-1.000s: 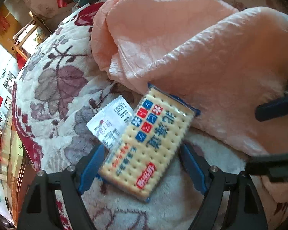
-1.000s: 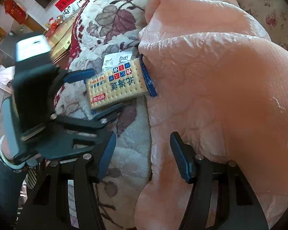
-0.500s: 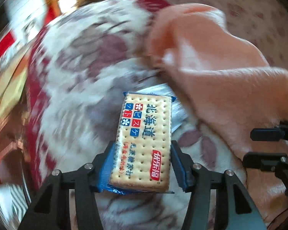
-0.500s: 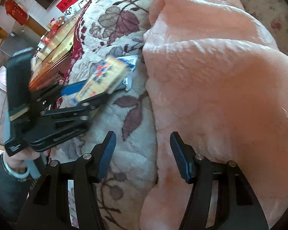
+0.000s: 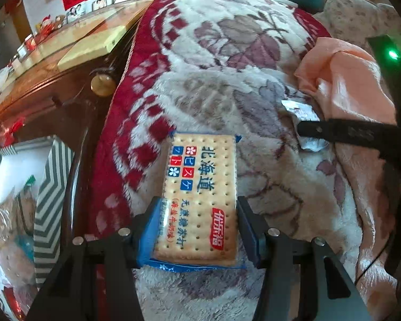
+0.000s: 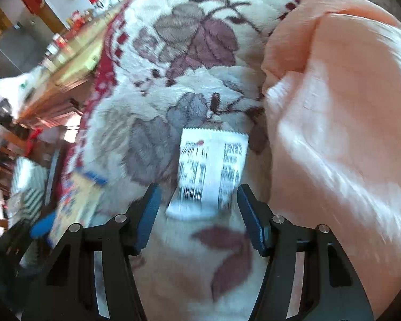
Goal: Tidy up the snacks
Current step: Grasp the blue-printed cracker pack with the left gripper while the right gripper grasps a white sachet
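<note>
Floral blanket (image 5: 227, 61) underneath: left gripper (image 5: 197, 227) pinches the cracker packet (image 5: 200, 198); right gripper (image 6: 197, 214) spread, white packet (image 6: 211, 171) between its jaws.

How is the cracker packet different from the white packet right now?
The cracker packet is clamped between the left gripper pads; the white packet lies loose between the open right gripper fingers. The cracker packet shows a tan cracker print; the white packet shows black print. Both are flat sealed packets.

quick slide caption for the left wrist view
Left hand-held gripper clamps a cracker packet above a floral blanket, striped box at left.
</note>
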Action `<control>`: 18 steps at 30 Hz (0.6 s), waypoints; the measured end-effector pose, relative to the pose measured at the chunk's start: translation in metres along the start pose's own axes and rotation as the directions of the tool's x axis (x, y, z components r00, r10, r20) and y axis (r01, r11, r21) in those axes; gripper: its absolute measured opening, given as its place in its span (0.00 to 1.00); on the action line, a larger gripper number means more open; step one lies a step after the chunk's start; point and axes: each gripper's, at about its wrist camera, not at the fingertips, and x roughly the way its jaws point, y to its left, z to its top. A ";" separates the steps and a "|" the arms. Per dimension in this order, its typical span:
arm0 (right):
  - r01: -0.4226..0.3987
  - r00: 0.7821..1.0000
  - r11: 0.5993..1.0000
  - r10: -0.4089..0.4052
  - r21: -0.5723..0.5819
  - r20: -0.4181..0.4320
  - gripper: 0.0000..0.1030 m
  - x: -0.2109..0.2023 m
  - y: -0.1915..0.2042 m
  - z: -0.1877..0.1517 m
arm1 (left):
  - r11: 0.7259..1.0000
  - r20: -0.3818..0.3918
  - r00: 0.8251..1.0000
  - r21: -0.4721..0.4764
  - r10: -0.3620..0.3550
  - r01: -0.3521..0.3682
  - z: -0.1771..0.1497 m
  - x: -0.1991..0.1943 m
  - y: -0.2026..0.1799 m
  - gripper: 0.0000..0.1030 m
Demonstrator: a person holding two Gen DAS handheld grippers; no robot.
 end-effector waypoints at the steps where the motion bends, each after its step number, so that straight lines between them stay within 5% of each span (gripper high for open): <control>1: 0.007 1.000 1.000 -0.007 0.003 -0.006 0.58 0.005 0.000 0.003 | 1.000 -0.011 1.000 -0.004 0.001 -0.001 0.000 0.002 0.001 0.57; 6: -0.001 1.000 1.000 0.001 0.001 -0.028 0.54 0.019 -0.005 0.009 | 1.000 -0.026 1.000 -0.029 0.012 -0.013 0.005 0.015 0.007 0.71; 10: -0.013 0.999 0.999 0.011 -0.042 -0.033 0.51 0.015 -0.007 0.006 | 0.998 -0.049 0.999 -0.068 0.002 -0.005 0.006 0.029 0.012 0.73; 14: -0.027 0.999 0.996 0.025 -0.081 -0.027 0.51 0.001 -0.004 -0.009 | 0.998 -0.030 1.000 -0.059 0.003 -0.005 0.001 0.024 0.012 0.56; 18: -0.060 0.998 0.992 0.060 -0.108 -0.008 0.50 -0.015 0.005 -0.027 | 0.998 -0.030 1.000 -0.061 0.003 -0.005 -0.006 0.014 0.014 0.55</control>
